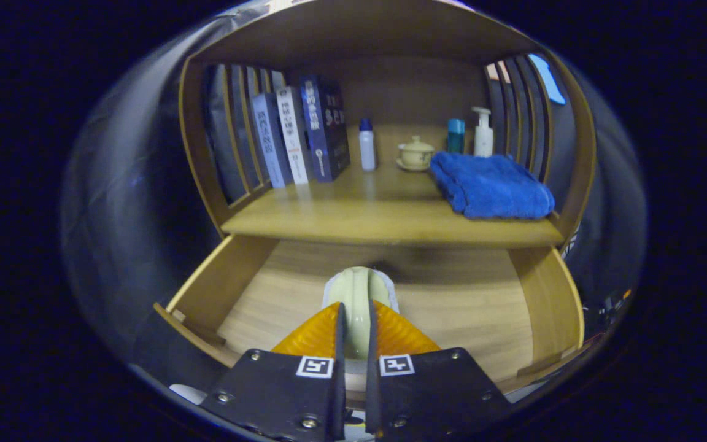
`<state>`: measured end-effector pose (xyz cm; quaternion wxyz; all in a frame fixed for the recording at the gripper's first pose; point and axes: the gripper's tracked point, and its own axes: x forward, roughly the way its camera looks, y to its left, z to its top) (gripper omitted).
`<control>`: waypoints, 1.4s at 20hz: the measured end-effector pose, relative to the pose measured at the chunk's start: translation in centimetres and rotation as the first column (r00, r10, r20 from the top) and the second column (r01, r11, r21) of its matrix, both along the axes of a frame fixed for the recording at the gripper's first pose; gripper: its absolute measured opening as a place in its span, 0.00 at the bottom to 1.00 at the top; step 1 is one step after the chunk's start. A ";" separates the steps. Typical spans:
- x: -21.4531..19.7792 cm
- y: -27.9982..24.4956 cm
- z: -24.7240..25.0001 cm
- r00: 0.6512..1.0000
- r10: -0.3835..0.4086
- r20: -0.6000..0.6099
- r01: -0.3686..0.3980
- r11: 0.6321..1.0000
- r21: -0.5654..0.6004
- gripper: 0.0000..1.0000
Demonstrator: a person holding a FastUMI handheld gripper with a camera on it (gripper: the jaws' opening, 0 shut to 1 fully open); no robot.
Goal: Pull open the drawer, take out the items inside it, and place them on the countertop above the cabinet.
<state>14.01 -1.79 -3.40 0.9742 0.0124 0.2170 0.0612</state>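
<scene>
The fingers [354,319] are closed on a pale green rounded ceramic piece [356,294], held above the open light wooden drawer [488,307], whose destination desk [378,221] lies ahead and higher.

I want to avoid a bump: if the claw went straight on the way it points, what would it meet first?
The claw, shut on a pale rounded item over the open drawer, would probably first meet the countertop's front edge; depth is unclear.
</scene>
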 end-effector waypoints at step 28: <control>22.0 -0.8 4.8 0.945 -0.253 0.209 0.238 0.967 0.092 0.16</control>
